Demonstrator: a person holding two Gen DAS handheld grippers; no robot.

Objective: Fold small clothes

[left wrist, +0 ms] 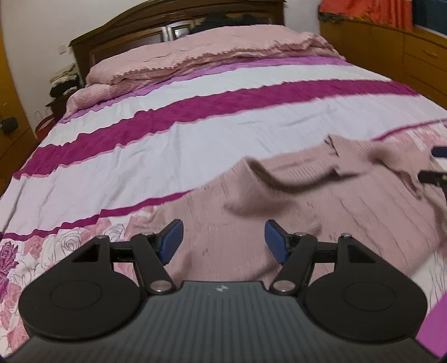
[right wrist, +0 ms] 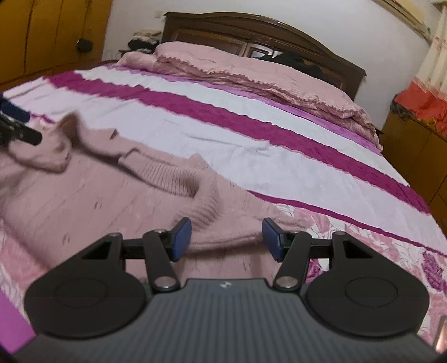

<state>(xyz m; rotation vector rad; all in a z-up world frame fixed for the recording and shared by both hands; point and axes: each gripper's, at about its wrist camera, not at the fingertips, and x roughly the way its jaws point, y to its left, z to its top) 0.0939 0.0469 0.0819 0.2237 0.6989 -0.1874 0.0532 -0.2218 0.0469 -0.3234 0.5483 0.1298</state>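
A pink knitted sweater [left wrist: 321, 212] lies flat on the striped bedspread [left wrist: 195, 145], with a sleeve [left wrist: 352, 159] folded across its body. My left gripper [left wrist: 223, 237] hovers open over the sweater's left part, nothing between its blue pads. In the right wrist view the sweater [right wrist: 83, 201] fills the lower left, and a ribbed sleeve cuff [right wrist: 178, 176] lies on top of it. My right gripper [right wrist: 226, 237] is open above the sweater's right edge and holds nothing. Each gripper shows at the other view's edge: the right gripper [left wrist: 435, 164], the left gripper [right wrist: 19, 123].
A folded pink quilt [left wrist: 212, 53] lies at the head of the bed below a dark wooden headboard [left wrist: 178, 19]. Wooden cabinets [left wrist: 405, 53] stand along the bed's right side, with red cloth on top. Dark clothes [right wrist: 142, 42] pile up beside the headboard.
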